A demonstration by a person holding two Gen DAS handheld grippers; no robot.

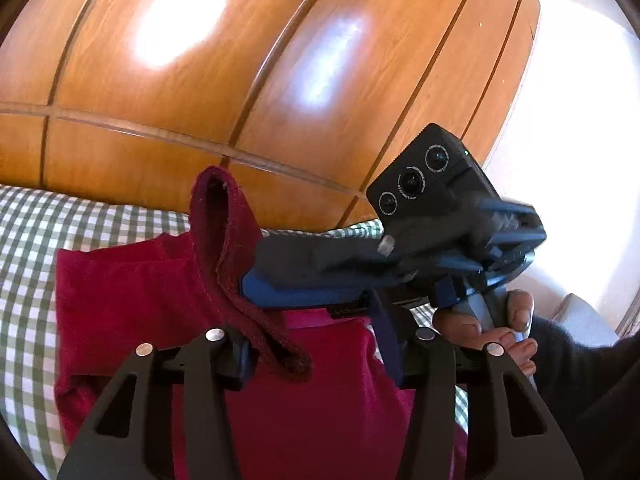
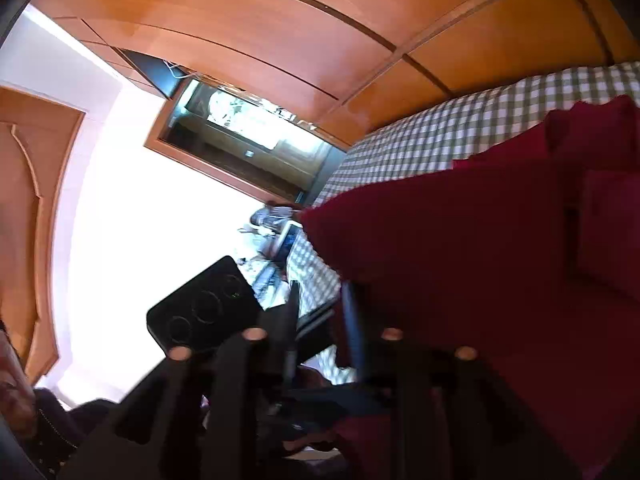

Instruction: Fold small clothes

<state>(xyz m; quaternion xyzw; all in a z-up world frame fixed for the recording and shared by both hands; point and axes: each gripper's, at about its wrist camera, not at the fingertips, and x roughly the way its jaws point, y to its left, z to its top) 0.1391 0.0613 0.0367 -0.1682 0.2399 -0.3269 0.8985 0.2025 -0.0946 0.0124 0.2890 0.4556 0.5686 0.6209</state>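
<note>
One red garment [image 1: 132, 292] (bunched), two grippers, one checked bedcover [image 1: 28, 240].

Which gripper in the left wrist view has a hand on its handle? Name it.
The right gripper, lying across the view: a hand grips its handle. The left gripper shows only black fingers at the bottom.

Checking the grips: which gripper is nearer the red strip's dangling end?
Left. The end hangs between the fingers of the left gripper; the right gripper meets the strip higher up.

Bed, green-checked cover [image 1: 28, 240]; red garment [image 1: 132, 280] lies on it (probably part lifted).
</note>
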